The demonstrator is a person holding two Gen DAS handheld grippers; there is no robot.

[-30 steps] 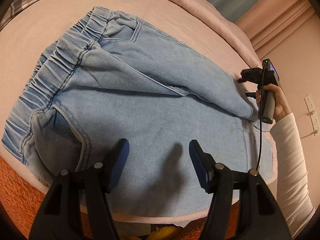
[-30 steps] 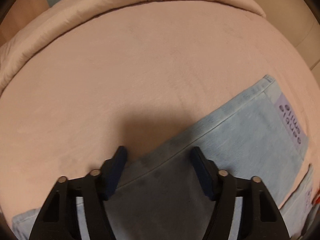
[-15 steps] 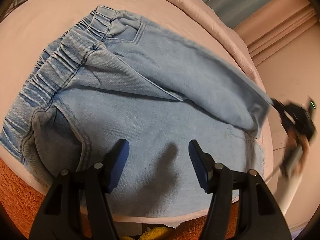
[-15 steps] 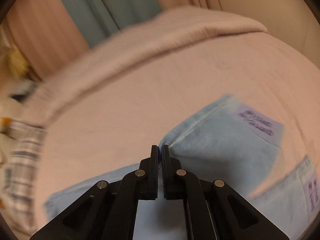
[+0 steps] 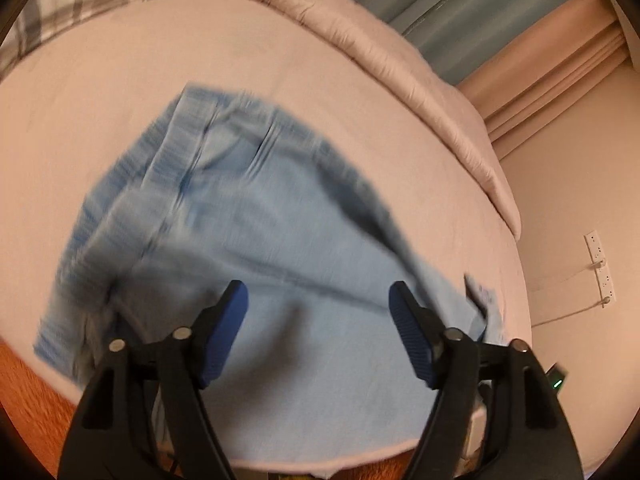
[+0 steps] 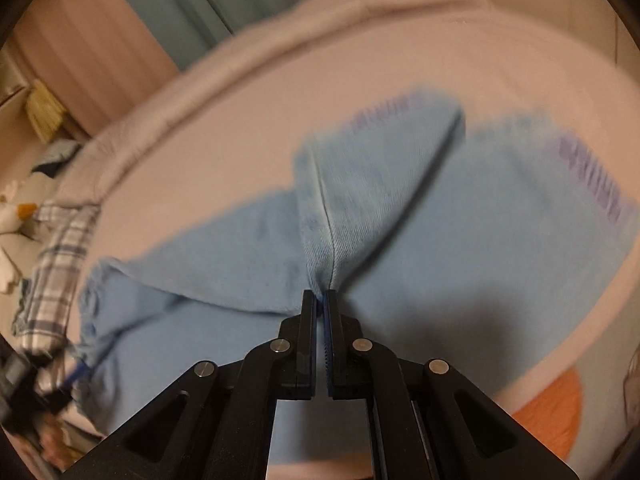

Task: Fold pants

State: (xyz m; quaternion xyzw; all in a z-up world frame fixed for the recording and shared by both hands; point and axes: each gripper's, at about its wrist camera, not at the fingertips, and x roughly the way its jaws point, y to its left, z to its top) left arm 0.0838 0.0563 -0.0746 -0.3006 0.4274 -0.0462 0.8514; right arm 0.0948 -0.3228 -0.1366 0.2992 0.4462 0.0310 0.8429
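Light blue denim pants [image 5: 280, 264] lie on a pink bed [image 5: 120, 92], blurred by motion. Their elastic waistband [image 5: 172, 152] is at the far left. My left gripper [image 5: 318, 308] is open and empty, hovering above the near pant leg. My right gripper [image 6: 320, 296] is shut on a seam of the upper pant leg [image 6: 332, 208] and holds it lifted off the bed. The leg hems with purple labels [image 6: 588, 176] lie to the right in the right wrist view.
A rolled pink duvet [image 5: 400, 60] runs along the far side of the bed. A plaid cloth [image 6: 60, 248] lies at the bed's left end. An orange rug [image 5: 32, 392] lies below the near bed edge. Curtains [image 5: 480, 12] and a wall socket [image 5: 598, 256] stand behind.
My right gripper, shut on the upper leg since half a second ago, has lifted and pulled it toward the near side. The left gripper has risen and tilted; the view is blurred.
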